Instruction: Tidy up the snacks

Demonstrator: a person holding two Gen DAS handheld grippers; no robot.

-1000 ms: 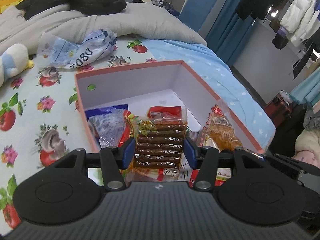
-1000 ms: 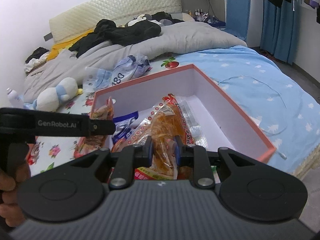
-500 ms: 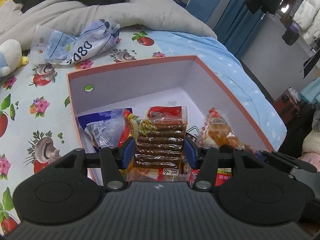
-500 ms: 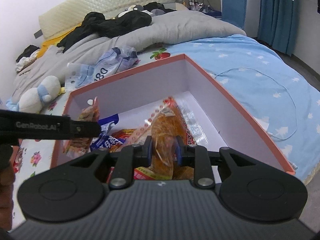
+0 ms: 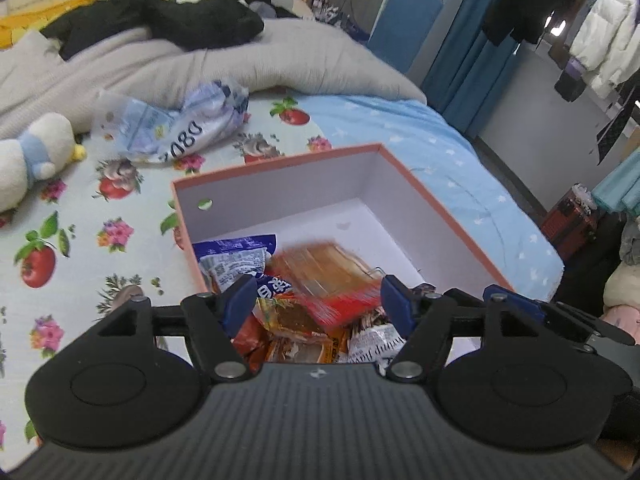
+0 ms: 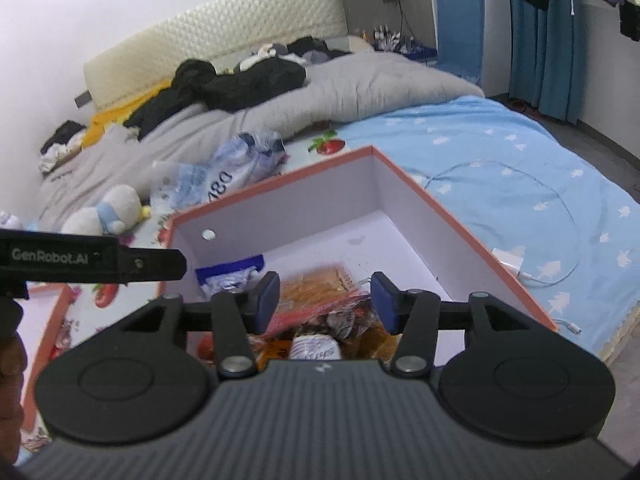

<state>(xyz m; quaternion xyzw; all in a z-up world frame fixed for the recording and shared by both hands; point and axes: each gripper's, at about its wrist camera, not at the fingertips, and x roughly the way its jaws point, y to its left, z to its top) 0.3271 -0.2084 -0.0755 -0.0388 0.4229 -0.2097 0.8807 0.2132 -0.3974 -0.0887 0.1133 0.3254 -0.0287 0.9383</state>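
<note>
On the bed (image 5: 420, 136) sat the pink-rimmed box (image 5: 432, 200), snack packets (image 5: 320, 280) heaped at its near end. Above them hung the left claw (image 5: 318, 302) and right claw (image 6: 326, 300), both spreading, pads clear of every packet.

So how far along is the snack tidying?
Several snack packets already lie in the orange-edged box. Nothing is in hand: the left gripper and right gripper are both opening above the pile. A crumpled bag outside the box may be left.
</note>
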